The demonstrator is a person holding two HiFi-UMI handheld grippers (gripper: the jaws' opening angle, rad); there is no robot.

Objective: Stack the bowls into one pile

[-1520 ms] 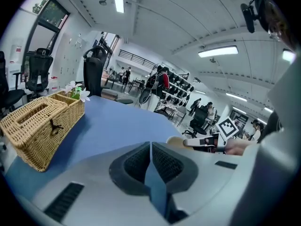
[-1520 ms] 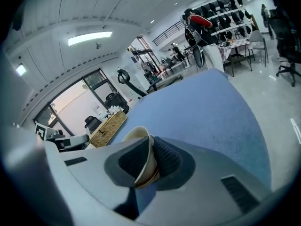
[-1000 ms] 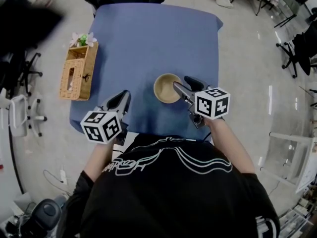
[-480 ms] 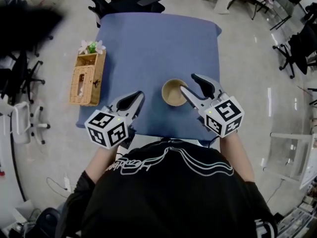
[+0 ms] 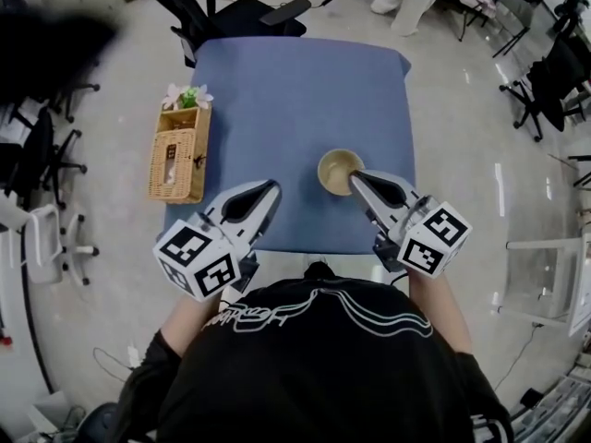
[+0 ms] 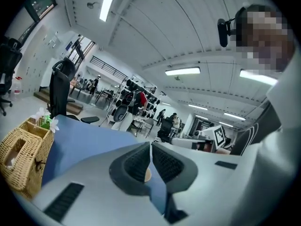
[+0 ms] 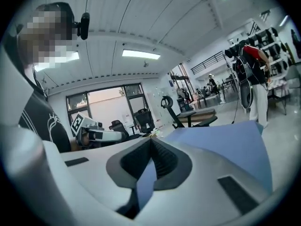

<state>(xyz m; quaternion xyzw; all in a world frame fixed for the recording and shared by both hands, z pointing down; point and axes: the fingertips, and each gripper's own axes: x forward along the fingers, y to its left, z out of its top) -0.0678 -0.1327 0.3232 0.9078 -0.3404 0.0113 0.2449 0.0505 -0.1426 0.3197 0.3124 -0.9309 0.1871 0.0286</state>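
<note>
A tan bowl (image 5: 340, 170) stands on the blue table (image 5: 295, 90), right of the middle near the front edge; from above I cannot tell whether others nest inside it. My right gripper (image 5: 355, 179) hovers above the bowl's near right rim, shut and empty. My left gripper (image 5: 269, 188) hangs over the table's front left, shut with nothing in it. In the left gripper view the jaws (image 6: 150, 147) meet, and a sliver of the bowl (image 6: 147, 175) shows below them. The right gripper view shows its jaws (image 7: 151, 140) closed over the blue table (image 7: 225, 145).
A wicker basket (image 5: 177, 162) with white flowers (image 5: 187, 95) sits at the table's left edge, also seen in the left gripper view as a wicker basket (image 6: 21, 154). Office chairs (image 5: 249, 12) stand beyond the far edge and at the right (image 5: 545, 81).
Both grippers have risen and drawn back toward the person. The right gripper, open at the bowl's rim before, has shut empty. The bowl stays on the table.
</note>
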